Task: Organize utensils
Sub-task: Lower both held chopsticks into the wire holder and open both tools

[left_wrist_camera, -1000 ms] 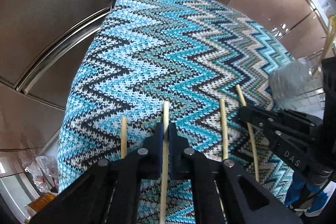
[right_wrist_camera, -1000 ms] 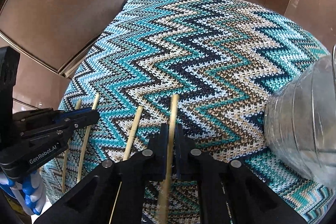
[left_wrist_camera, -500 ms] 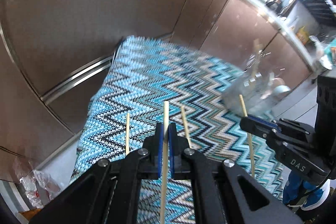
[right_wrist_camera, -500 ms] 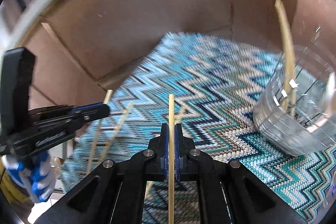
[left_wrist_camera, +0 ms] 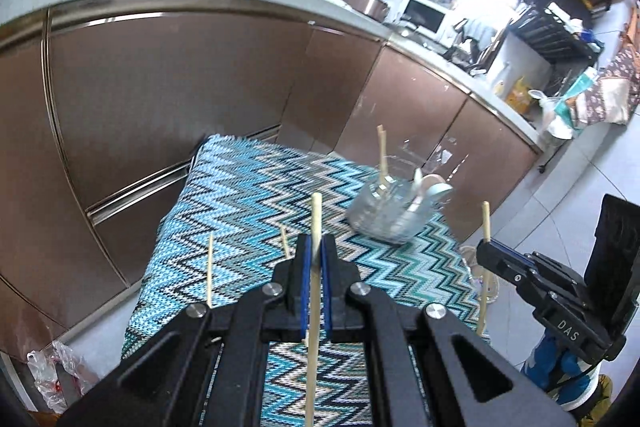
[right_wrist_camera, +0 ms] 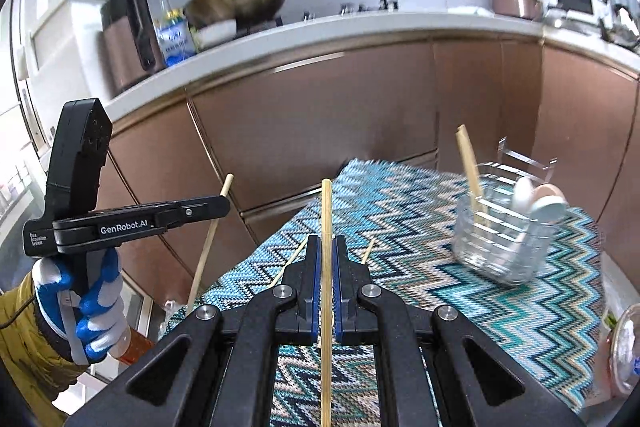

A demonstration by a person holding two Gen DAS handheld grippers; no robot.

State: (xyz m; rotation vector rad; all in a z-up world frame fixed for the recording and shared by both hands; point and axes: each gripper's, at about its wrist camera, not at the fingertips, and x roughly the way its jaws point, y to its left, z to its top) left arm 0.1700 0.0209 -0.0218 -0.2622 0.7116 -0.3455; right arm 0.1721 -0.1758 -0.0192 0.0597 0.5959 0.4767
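A: Where is each chopstick sitting?
B: The left hand-held gripper (left_wrist_camera: 314, 259) is clenching 1 round wooden chopstick (left_wrist_camera: 315, 267), the right hand-held gripper (right_wrist_camera: 327, 259) another chopstick (right_wrist_camera: 326, 287).
A: And the clear ribbed holder (right_wrist_camera: 504, 243)?
B: Standing at 2 o'clock on the knitted zigzag cloth (right_wrist_camera: 400, 211).

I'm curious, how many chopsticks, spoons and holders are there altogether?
Chopsticks: 5 (one in the left gripper, one in the right gripper, two on the zigzag cloth, one in the clear holder)
Clear holder: 1
Spoons: 3, as far as the blur allows
Total: 9
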